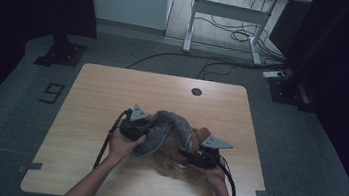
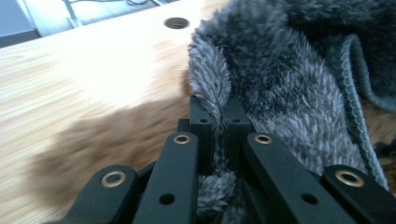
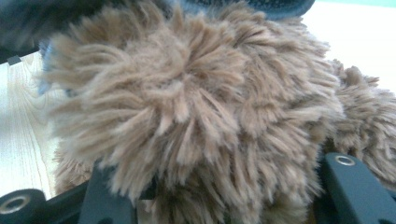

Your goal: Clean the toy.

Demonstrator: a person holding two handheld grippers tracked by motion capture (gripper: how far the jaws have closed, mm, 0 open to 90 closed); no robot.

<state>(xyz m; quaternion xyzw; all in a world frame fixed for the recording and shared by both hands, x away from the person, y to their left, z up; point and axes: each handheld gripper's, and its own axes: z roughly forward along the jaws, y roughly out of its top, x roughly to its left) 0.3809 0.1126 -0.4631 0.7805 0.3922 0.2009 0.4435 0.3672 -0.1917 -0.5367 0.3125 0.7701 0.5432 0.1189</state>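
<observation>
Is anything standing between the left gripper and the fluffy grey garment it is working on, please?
Nothing visible does: the left gripper has its jaws pinched on a fold of the fluffy grey garment, which lies draped over the shaggy brown plush toy.

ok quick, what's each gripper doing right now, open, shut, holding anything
Left gripper: shut on a fold of the grey furry fabric.
Right gripper: jaws partly apart around the brown plush toy; the fur hides the pads, so a grip cannot be told.
</observation>
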